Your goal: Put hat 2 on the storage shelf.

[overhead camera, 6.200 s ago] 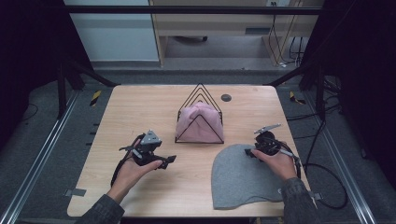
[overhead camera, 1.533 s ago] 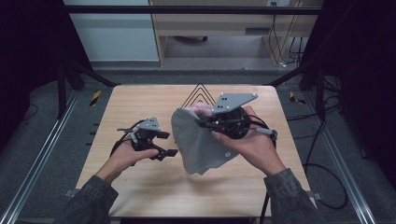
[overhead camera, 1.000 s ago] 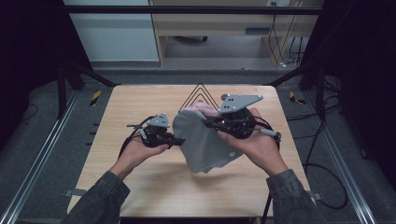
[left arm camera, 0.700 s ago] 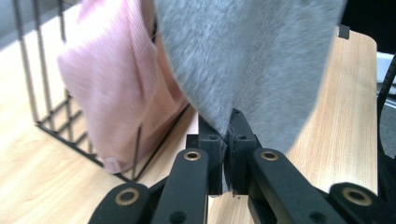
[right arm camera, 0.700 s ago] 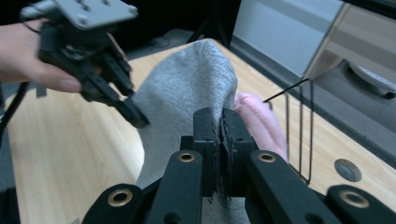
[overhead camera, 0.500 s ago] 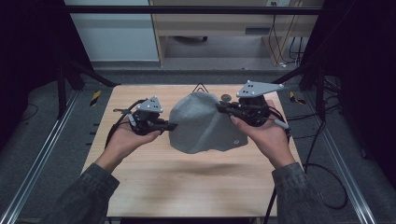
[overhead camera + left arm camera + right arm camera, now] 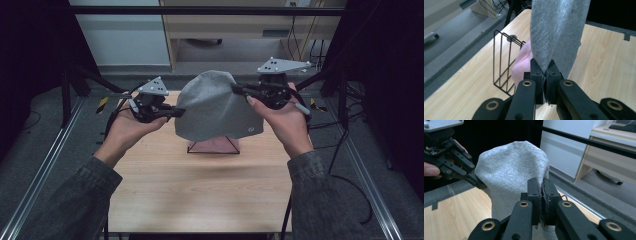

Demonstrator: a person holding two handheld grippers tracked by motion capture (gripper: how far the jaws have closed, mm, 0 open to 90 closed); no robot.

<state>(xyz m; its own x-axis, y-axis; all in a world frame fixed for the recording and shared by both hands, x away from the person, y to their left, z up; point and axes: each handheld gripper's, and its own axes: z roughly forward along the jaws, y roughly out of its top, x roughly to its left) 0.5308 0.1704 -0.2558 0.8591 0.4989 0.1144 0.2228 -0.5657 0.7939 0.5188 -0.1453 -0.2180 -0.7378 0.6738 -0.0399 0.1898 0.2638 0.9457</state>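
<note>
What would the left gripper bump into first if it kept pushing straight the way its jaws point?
The left gripper is shut on the grey hat, so that cloth comes first. Beyond it, probably the right gripper gripping the far edge; depth is unclear.
</note>
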